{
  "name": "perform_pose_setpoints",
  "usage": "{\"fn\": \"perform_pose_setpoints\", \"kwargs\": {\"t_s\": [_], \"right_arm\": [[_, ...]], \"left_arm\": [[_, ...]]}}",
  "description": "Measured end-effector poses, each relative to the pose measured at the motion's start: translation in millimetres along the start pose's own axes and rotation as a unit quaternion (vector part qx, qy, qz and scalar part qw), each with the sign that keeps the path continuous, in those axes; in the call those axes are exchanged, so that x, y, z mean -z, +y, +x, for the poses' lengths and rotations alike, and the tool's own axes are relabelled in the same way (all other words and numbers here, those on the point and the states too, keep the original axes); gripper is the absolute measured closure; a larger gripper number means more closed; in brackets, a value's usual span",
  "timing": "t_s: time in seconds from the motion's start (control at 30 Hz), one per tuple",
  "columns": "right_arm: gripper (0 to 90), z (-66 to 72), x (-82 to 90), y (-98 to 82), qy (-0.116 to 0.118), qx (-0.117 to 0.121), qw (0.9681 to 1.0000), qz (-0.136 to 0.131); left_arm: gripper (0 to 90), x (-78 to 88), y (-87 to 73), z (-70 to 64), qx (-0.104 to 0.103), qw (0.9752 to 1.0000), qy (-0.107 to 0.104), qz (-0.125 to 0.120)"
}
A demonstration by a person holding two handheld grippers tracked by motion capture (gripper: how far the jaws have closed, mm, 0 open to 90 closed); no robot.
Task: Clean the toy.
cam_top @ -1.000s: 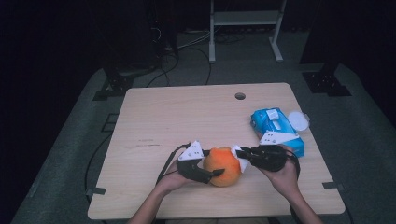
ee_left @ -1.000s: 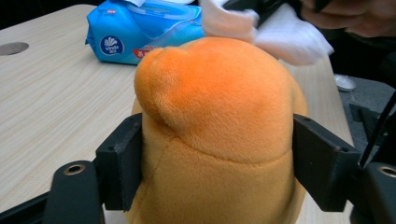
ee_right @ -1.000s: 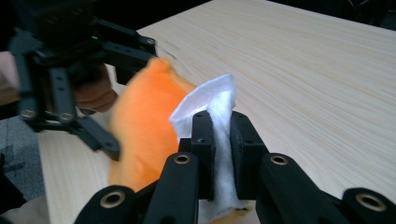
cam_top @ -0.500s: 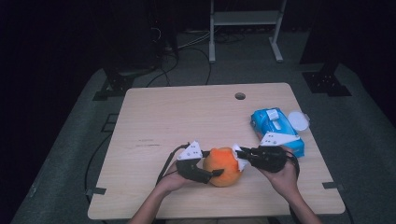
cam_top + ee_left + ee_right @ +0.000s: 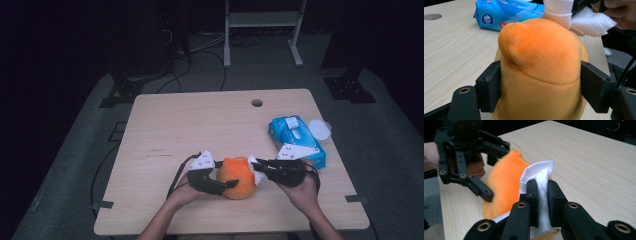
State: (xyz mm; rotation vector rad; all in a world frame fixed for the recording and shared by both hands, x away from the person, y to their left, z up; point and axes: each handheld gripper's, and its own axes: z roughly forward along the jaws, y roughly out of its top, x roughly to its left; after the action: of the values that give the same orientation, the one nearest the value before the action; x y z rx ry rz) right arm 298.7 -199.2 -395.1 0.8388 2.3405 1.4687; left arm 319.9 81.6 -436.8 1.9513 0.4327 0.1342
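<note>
An orange plush toy [image 5: 238, 177] sits near the table's front edge. My left gripper [image 5: 220, 176] is shut on it from the left; in the left gripper view both pads [image 5: 490, 86] press into the orange plush toy [image 5: 541, 65]. My right gripper [image 5: 258, 170] comes in from the right and is shut on a folded white wipe [image 5: 257, 170]. In the right gripper view the white wipe [image 5: 540, 176] stands up between the pads and touches the orange plush toy [image 5: 506, 180]. The same white wipe [image 5: 574, 17] rests on top of the toy in the left gripper view.
A blue pack of wipes [image 5: 296, 137] lies at the right of the wooden table [image 5: 200, 125], with a round white lid [image 5: 319, 128] beside it. A cable hole [image 5: 257, 103] is at the back. Black stands and cables sit on the floor beyond.
</note>
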Motion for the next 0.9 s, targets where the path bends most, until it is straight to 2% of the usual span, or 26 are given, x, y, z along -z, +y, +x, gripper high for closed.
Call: {"fn": "perform_pose_setpoints", "kwargs": {"t_s": [0.07,0.2,0.3,0.43,0.47,0.57,0.63,0.8,0.9], "right_arm": [[80.7,1.4,1.6,-1.2,0.001,-0.002,1.0000,-0.001],[80.6,19.1,-1.8,1.6,0.025,0.018,0.9995,-0.004],[80.5,23.2,-3.8,2.2,0.037,0.028,0.9989,-0.005],[80.4,14.7,-1.4,0.5,0.016,0.021,0.9996,-0.003],[80.3,9.7,-0.7,-1.0,0.010,0.016,0.9998,-0.004],[79.9,-5.9,0.3,-6.2,0.008,-0.020,0.9998,-0.006],[80.0,-9.9,1.2,-7.0,0.000,-0.022,0.9997,-0.005],[80.5,-8.2,2.2,-6.5,0.003,-0.027,0.9996,-0.006],[80.5,3.9,0.7,-2.0,0.027,-0.015,0.9995,-0.011]], "left_arm": [[26.1,-1.1,0.9,-1.1,0.003,1.0000,0.005,0.000],[25.9,1.4,-0.4,2.4,0.019,0.9998,0.012,-0.001],[25.7,3.9,-1.1,5.2,0.034,0.9993,0.015,-0.003],[25.2,2.8,-1.1,3.2,0.028,0.9996,0.007,-0.003],[24.8,2.6,-1.2,2.3,0.028,0.9996,0.001,-0.003],[24.4,1.7,-0.6,-0.3,0.016,0.9998,-0.010,0.000],[24.4,1.7,0.1,-1.5,0.011,0.9999,-0.012,0.002],[26.0,1.2,-0.4,-1.1,0.013,0.9999,0.002,0.001],[26.6,3.2,-0.7,2.1,0.019,0.9997,0.013,0.003]]}}
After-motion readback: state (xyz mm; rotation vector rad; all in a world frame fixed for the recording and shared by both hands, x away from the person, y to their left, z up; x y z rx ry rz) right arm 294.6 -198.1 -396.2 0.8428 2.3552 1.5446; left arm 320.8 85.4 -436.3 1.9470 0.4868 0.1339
